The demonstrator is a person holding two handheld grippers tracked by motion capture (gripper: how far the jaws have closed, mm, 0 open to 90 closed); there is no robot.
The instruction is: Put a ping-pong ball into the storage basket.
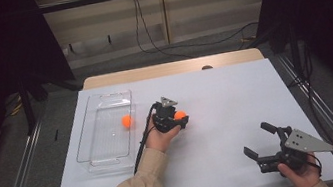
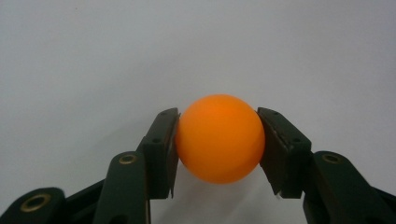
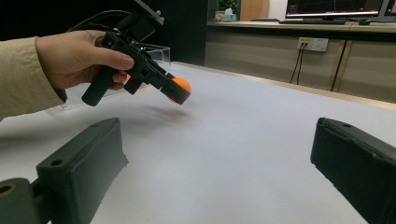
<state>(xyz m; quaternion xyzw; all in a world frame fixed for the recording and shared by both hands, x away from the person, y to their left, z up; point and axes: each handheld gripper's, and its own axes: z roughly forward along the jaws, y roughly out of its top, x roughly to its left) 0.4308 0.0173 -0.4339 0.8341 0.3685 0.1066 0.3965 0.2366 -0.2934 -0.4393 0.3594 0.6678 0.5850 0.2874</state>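
An orange ball [image 2: 219,138] sits pinched between the two black pads of my left gripper [image 2: 218,149]. In the high view that gripper [image 1: 182,120] is near the table's middle, just right of the clear tray, with the ball [image 1: 179,114] at its tip. The right gripper view has the same ball [image 3: 181,87] held a little above the white table [image 3: 243,140]. A second orange ball [image 1: 127,121] lies inside the clear plastic tray [image 1: 90,131]. My right gripper [image 1: 259,139] rests at the front right, its jaws wide apart with nothing between them.
The clear tray takes up the table's left part. White table surface [image 1: 226,99] stretches between the two grippers. A cable trails from the left gripper along the forearm. Dark curtains and cables on the floor lie beyond the table's far edge.
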